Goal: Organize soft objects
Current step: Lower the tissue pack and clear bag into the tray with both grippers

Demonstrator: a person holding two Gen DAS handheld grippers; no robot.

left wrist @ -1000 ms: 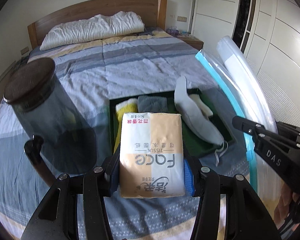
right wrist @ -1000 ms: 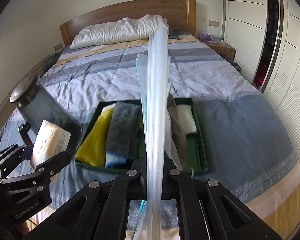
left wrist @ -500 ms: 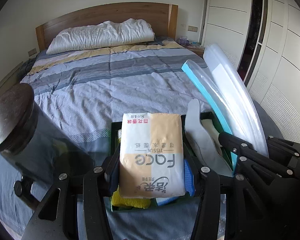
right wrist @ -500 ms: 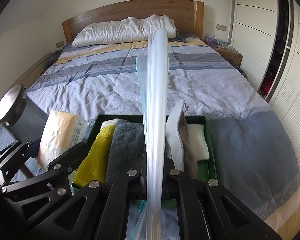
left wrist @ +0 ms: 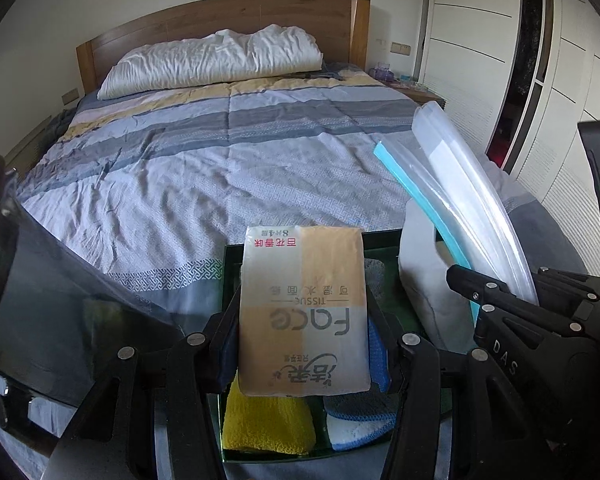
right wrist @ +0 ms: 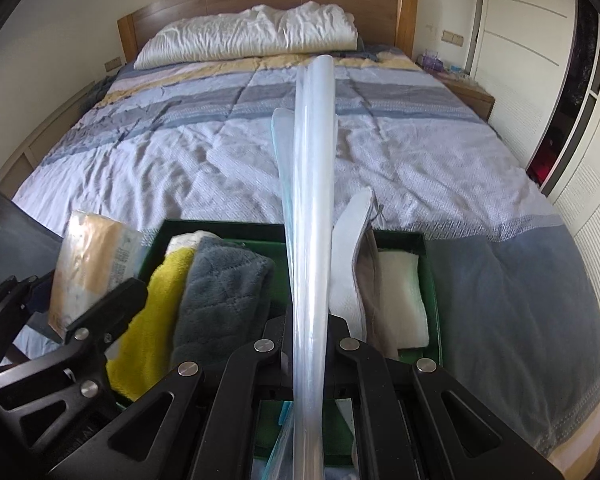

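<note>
My left gripper [left wrist: 304, 336] is shut on a white and tan tissue pack [left wrist: 304, 312] and holds it above the green tray [right wrist: 430, 280]; the pack also shows at the left of the right wrist view [right wrist: 88, 272]. My right gripper [right wrist: 310, 340] is shut on a clear zip bag [right wrist: 310, 200] with a blue edge, held upright over the tray; it shows at the right of the left wrist view [left wrist: 460, 200]. The tray holds a yellow cloth [right wrist: 148, 320], a grey towel [right wrist: 220, 296], a grey-white slipper [right wrist: 352, 260] and a white cloth [right wrist: 400, 292].
The tray lies on a striped bed quilt [right wrist: 228, 152] with a white pillow [right wrist: 252, 36] at the wooden headboard. A dark cylindrical container [left wrist: 52, 300] stands close on the left. White wardrobe doors [left wrist: 480, 48] line the right side.
Both grippers have moved forward and lower over the tray, so it now sits under them. The dark container has slid further to the left edge. Both grips are unchanged.
</note>
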